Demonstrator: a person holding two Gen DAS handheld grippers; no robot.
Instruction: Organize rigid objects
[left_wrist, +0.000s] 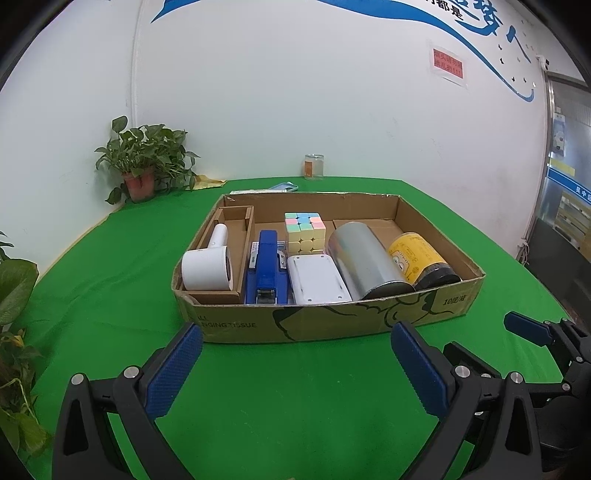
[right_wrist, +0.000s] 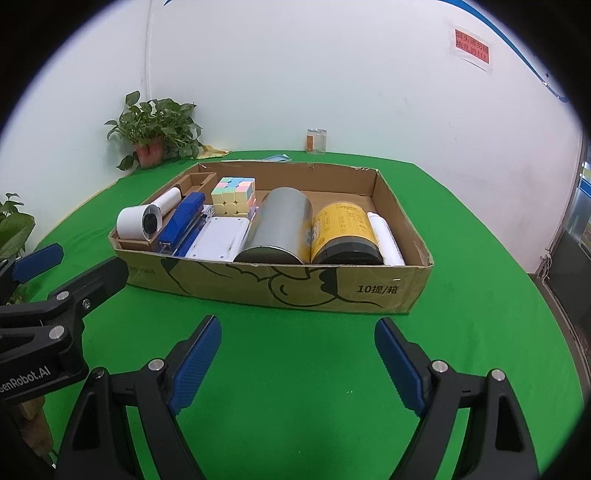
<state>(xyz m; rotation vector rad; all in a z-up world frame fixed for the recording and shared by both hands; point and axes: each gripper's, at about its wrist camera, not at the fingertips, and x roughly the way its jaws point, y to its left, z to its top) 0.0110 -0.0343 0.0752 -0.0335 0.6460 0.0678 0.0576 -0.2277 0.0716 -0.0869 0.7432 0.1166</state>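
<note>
A shallow cardboard box (left_wrist: 332, 321) (right_wrist: 258, 288) sits on the green cloth. Lying in it from left to right are a white hair dryer (left_wrist: 207, 267) in an inner cardboard tray, a blue stapler (left_wrist: 266, 266), a pastel puzzle cube (left_wrist: 304, 230), a white flat device (left_wrist: 317, 278), a silver can (left_wrist: 365, 258) and a yellow can (left_wrist: 421, 260) with a black lid. A white tube (right_wrist: 384, 236) lies at the far right. My left gripper (left_wrist: 297, 332) (right_wrist: 92, 258) and my right gripper (right_wrist: 298, 321) (left_wrist: 478, 332) hover open side by side in front of the box, both empty.
A potted plant (left_wrist: 142, 166) stands at the back left corner, with more leaves (left_wrist: 14, 288) at the left edge. A glass jar (left_wrist: 314, 167) and a flat blue item (left_wrist: 284, 186) lie behind the box. Bare green cloth surrounds the box.
</note>
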